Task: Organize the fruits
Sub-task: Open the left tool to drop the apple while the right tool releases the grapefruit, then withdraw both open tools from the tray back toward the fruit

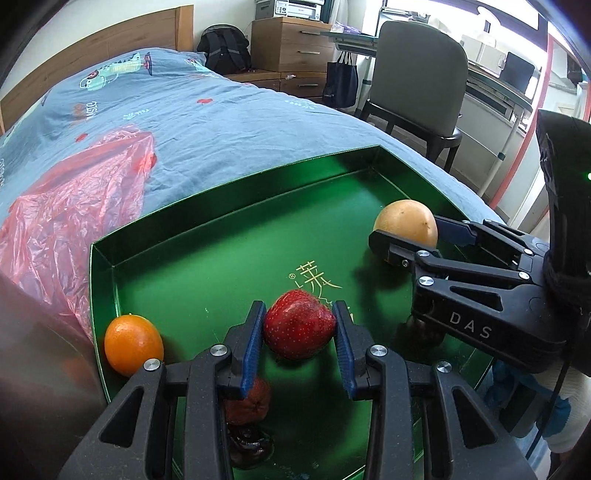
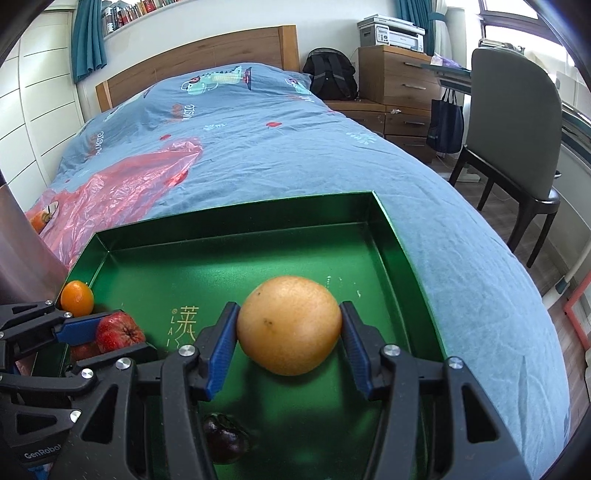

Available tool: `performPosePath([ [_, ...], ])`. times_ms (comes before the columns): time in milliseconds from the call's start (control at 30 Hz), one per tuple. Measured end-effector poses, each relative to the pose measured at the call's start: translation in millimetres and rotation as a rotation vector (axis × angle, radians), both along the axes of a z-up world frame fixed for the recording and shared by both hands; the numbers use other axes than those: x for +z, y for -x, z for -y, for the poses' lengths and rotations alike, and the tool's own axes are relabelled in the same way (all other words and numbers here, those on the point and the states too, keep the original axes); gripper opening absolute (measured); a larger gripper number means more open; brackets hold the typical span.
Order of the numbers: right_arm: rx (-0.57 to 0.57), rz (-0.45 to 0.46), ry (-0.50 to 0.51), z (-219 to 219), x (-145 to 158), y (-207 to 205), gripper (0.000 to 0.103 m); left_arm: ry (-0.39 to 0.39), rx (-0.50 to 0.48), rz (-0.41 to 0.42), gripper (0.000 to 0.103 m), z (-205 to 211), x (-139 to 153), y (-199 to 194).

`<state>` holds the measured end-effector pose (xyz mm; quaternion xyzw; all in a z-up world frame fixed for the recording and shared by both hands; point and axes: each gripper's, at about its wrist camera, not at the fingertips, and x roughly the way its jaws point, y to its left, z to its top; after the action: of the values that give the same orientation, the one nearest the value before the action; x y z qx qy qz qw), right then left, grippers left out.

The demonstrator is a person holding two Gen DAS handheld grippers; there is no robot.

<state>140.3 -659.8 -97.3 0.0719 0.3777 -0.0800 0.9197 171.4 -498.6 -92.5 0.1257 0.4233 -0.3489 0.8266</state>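
left tool point(image 1: 299, 325) clamps strawberry point(image 1: 298, 323) | right tool point(image 2: 289, 332) clamps orange point(image 2: 289, 325) | right view only: bookshelf point(image 2: 125, 13)

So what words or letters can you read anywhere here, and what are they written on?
"DAS" – white letters on the side of the right tool.
"GenRobot" – white print on the left tool; the end is cut off.
"LAI" – gold letters running down beside a large Chinese character and an ® mark on the green tray.
"MUSIC" – appears to read so on the blue bedcover; blurred and turned.
Book spines on the shelf: too small to read.
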Motion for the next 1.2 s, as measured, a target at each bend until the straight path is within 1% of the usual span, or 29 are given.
performPosePath([
  [133, -0.005, 0.005, -0.012, 1.5, -2.7, -0.2, 0.097, -0.010, -0.009, 0.010, 0.031, 2.8, -1.6, 3.0],
  [267, -0.008, -0.008, -0.003, 2.1, -4.4, -0.4, 0.098, -0.019, -0.009, 0.015, 0.032, 4.2, -2.3, 6.0],
  [300, -0.011, -0.015, -0.001, 2.5, -4.9, -0.5, 0.098, -0.022, -0.012, 0.015, 0.034, 4.7, -2.7, 6.2],
  [333, -0.014, -0.023, -0.001, 2.6, -5.8, -1.5, 0.098, -0.028, -0.018, 0.013, 0.041, 5.7, -3.1, 6.3],
  [400, -0.016, -0.031, 0.005, 1.5, -5.5, -1.4, 0.099, -0.037, -0.022, 0.014, 0.045, 7.3, -2.3, 6.0],
  [533, -0.021, -0.048, 0.013, -1.1, 1.7, 1.6, 0.100, -0.052, -0.026, 0.040, 0.045, 4.5, 7.2, 8.7],
  [667, -0.032, -0.020, 0.023, -5.0, 20.9, 13.8, 0.100, -0.039, -0.034, 0.070, 0.049, -5.2, 27.0, 19.1],
  [733, -0.035, -0.011, 0.030, -9.5, 31.4, 21.0, 0.101, -0.029, -0.046, 0.087, 0.053, -11.6, 38.1, 29.0],
  [900, -0.041, 0.000, 0.038, -27.2, 52.8, 42.8, 0.103, -0.012, -0.072, 0.117, 0.054, -29.9, 60.9, 56.8],
  [1033, -0.041, 0.002, 0.040, -49.4, 63.3, 64.0, 0.103, -0.007, -0.064, 0.119, 0.055, -50.1, 70.2, 76.2],
  [1100, -0.042, 0.002, 0.034, -60.2, 65.6, 75.8, 0.103, -0.010, -0.054, 0.128, 0.055, -63.4, 73.5, 85.8],
  [1200, -0.038, -0.002, 0.021, -77.4, 66.1, 91.3, 0.103, -0.012, -0.027, 0.121, 0.055, -85.7, 74.1, 96.7],
])
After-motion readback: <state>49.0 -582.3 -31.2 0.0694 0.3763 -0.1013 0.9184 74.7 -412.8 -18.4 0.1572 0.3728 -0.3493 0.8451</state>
